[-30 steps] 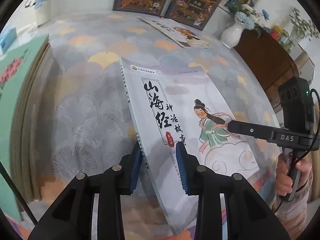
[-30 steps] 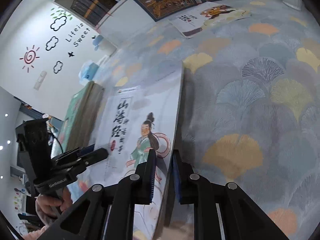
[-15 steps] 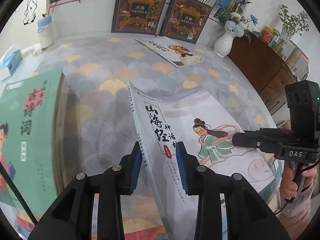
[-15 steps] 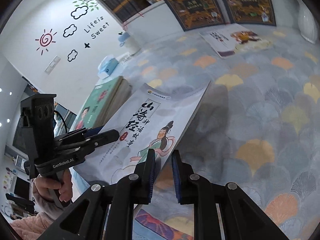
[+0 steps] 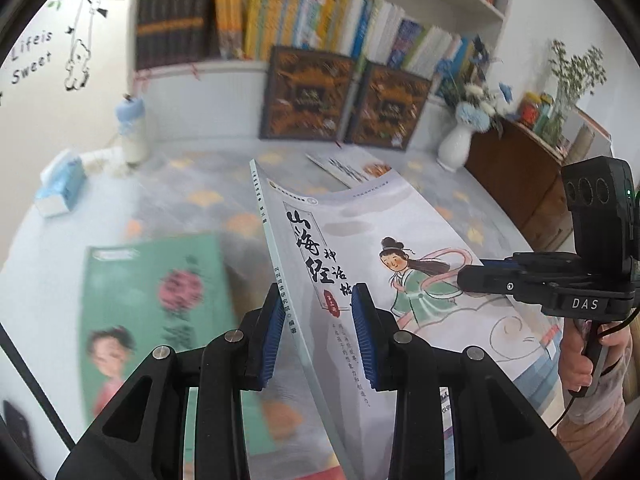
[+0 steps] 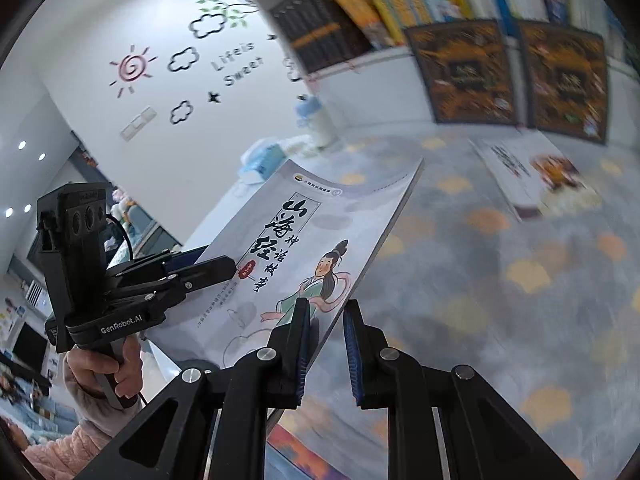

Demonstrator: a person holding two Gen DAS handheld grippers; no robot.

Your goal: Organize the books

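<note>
Two grippers hold one picture book [image 5: 360, 248] off the patterned bench [image 5: 192, 200] in the left wrist view. The left gripper [image 5: 318, 336] is narrowed on the book's spine edge, its blue pads [image 5: 274, 332] on either side of the near corner. The book tilts, cover facing right, showing a painted figure in green robes. The right gripper [image 5: 492, 280] reaches in from the right and clamps the book's opposite edge, with a hand [image 5: 580, 356] around its handle. A green book [image 5: 160, 292] lies flat on the bench below, blurred. Two dark ornate books [image 5: 344, 98] lean against the white bookshelf [image 5: 372, 12] at the back, a thin book [image 5: 352, 166] lies in front of them, and a white vase [image 5: 454, 146] of flowers stands to the right.

In the right wrist view, the right gripper [image 6: 326, 348] is closed narrow on the book's [image 6: 304, 240] lower right edge. The left gripper [image 6: 224, 266] grips the cover's left side, held by a hand [image 6: 104, 364] in a pink sleeve [image 6: 80, 440]. The thin book [image 6: 536, 176] lies on the bench [image 6: 500, 300] beyond, the dark ornate books [image 6: 516, 72] behind it.
</note>
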